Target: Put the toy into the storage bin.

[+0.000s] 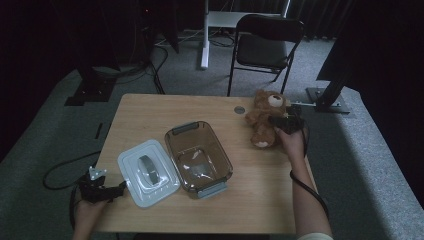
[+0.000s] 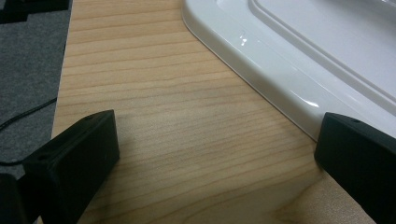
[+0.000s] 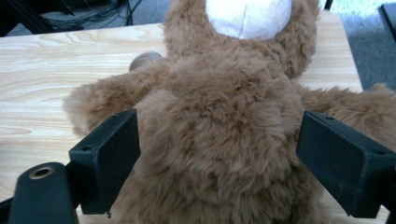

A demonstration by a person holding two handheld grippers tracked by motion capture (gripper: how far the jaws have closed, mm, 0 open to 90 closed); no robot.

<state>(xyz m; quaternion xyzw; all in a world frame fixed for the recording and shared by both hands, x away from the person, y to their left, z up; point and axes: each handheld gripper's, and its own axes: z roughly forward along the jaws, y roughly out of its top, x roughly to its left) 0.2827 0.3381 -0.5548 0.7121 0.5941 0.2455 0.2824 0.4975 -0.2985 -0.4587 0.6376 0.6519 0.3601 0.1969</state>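
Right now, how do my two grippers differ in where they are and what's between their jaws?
The right gripper is at the table's far right with its open jaws on either side of the teddy bear's body; the left gripper is at the near left corner, open over bare wood, one jaw beside the white lid's edge. The right is set to grasp; the left holds nothing. Both are open.

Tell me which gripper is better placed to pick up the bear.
Right. The right gripper is at the bear, its open jaws on either side of the body, as its own view shows. The left gripper is across the table, open beside the lid.
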